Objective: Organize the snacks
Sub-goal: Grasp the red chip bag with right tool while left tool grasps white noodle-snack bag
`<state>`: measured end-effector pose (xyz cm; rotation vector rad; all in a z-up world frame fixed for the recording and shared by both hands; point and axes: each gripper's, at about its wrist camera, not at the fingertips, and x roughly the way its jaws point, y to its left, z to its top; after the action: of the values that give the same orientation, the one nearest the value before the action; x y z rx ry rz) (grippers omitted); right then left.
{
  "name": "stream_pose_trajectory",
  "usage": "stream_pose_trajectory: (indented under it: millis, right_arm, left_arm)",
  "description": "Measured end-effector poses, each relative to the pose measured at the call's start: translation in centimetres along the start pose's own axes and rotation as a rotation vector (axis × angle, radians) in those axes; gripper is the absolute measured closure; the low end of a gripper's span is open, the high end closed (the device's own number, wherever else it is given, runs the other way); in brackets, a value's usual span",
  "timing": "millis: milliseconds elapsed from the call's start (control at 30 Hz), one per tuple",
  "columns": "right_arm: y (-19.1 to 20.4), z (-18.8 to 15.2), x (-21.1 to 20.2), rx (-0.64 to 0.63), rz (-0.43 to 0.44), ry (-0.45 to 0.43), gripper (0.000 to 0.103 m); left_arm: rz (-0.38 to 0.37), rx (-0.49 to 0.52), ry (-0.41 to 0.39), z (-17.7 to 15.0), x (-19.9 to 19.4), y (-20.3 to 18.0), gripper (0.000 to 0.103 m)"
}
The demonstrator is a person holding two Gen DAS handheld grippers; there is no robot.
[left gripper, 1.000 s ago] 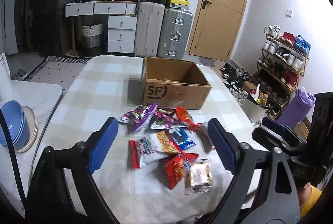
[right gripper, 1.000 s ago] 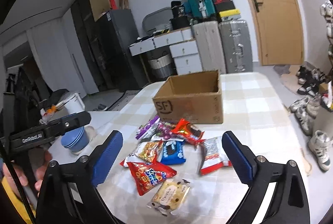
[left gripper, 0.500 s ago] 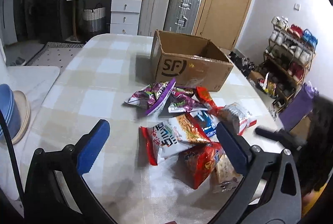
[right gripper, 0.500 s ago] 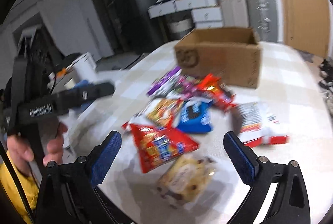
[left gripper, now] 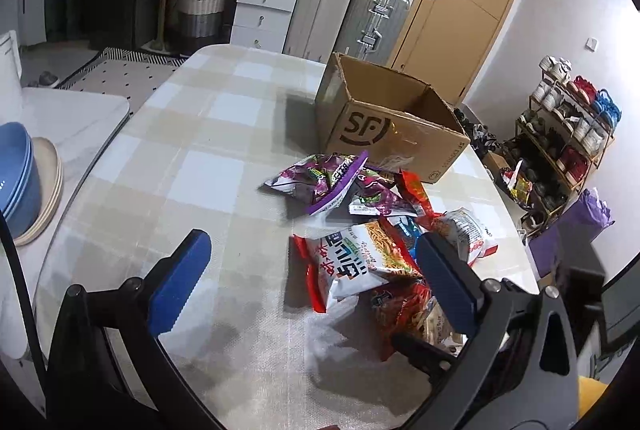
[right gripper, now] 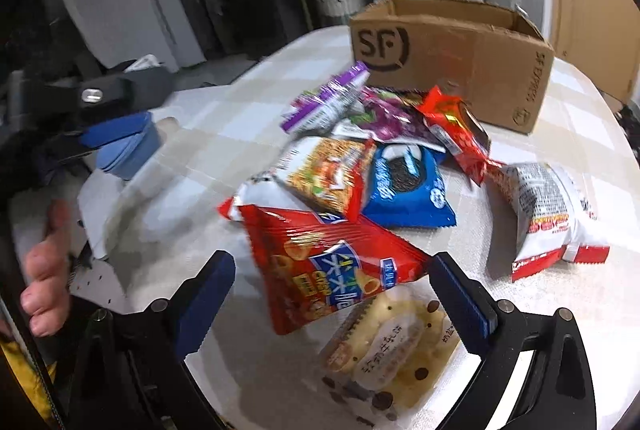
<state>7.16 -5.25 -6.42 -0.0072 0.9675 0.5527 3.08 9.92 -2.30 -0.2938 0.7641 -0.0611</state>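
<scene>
A heap of snack bags lies on the checked table in front of an open cardboard SF box (left gripper: 384, 126) (right gripper: 452, 58). My right gripper (right gripper: 332, 294) is open, low over the near end of the heap, with a red crisp bag (right gripper: 320, 270) and a clear-wrapped biscuit pack (right gripper: 384, 354) between its fingers. Beyond lie a blue Oreo bag (right gripper: 404, 186), an orange noodle bag (right gripper: 328, 174), purple bags (right gripper: 332, 102) and a white-and-red bag (right gripper: 548, 206). My left gripper (left gripper: 312, 278) is open, above the table left of the heap, near a white-and-red noodle bag (left gripper: 352, 266).
Stacked blue bowls (left gripper: 16, 178) sit on a side counter at the left. Suitcases (left gripper: 352, 14), white drawers and a door stand behind the table. A shoe rack (left gripper: 568, 134) is at the right. The table's rounded edge runs close to the heap on the right.
Both grippers have moved forward and down toward the heap. The right one now straddles the red crisp bag. Both stay open.
</scene>
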Motion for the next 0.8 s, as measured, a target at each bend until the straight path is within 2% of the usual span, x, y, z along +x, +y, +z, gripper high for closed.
stream_pose_trajectory:
  millis: [67, 100, 133, 167, 400, 500, 533, 567, 800]
  right_arm:
    - [-0.3, -0.1, 0.5, 0.015, -0.012, 0.018, 0.014]
    - [-0.5, 0.0, 0.9, 0.023, -0.018, 0.031, 0.025]
    - [-0.7, 0.0, 1.4, 0.036, -0.013, 0.045, 0.028]
    - [-0.9, -0.1, 1.6, 0.046, -0.011, 0.043, 0.028]
    - [-1.4, -0.2, 1.3, 0.068, 0.024, 0.026, 0.045]
    - [-1.2, -0.4, 0.9, 0.059, 0.036, 0.025, 0.046]
    - [-1.2, -0.4, 0.8, 0.057, 0.039, 0.022, 0.061]
    - [-1.0, -0.6, 0.3, 0.052, 0.057, 0.019, 0.064]
    - [-1.0, -0.9, -0.3, 0.062, 0.084, 0.017, 0.065]
  left_arm:
    - [0.0, -0.01, 0.002, 0.0, 0.0, 0.2, 0.001]
    - [0.003, -0.014, 0.004, -0.1, 0.0, 0.3, 0.001]
    - [0.005, -0.016, 0.007, -0.1, 0.0, 0.4, 0.001]
    - [0.006, -0.019, 0.012, -0.1, 0.1, 0.5, 0.001]
    - [0.042, -0.034, 0.059, -0.5, 1.2, 1.0, 0.001]
    - [0.047, -0.047, 0.075, -0.6, 1.7, 1.3, 0.001]
    - [0.052, -0.051, 0.08, -0.7, 1.9, 1.4, 0.001]
    - [0.054, -0.057, 0.085, -0.7, 2.0, 1.5, 0.001]
    - [0.05, -0.115, 0.125, -0.9, 3.2, 2.6, 0.001]
